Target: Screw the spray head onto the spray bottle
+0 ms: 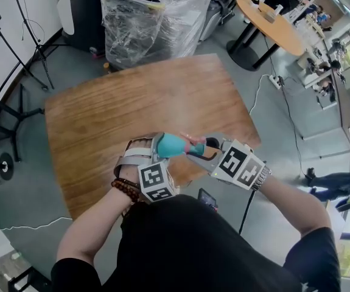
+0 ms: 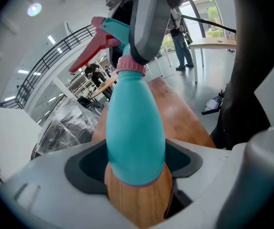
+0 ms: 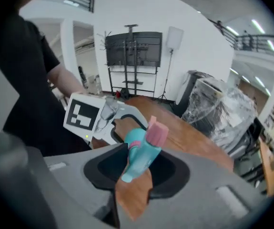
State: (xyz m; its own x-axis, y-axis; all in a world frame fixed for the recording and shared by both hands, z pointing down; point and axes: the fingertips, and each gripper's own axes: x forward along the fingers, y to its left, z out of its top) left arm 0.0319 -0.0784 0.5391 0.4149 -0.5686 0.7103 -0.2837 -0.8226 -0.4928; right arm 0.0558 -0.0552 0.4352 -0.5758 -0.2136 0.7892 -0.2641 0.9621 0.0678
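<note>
Now the left tool [image 2: 137, 175] clamps the fat lower body of a smooth teal plastic spray bottle [image 2: 136, 128] (probably light, slick, slightly squeezable) over a wood-grain tabletop [image 1: 132, 102]. At the bottle's pink-collared neck, the right tool [image 3: 137, 171] grips the rigid, pink-triggered spray head [image 3: 144, 149], probably best held by its stem.

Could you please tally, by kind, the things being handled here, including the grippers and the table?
spray bottle: 1
spray head: 1
grippers (left gripper, right gripper): 2
table: 1
Total: 5
</note>
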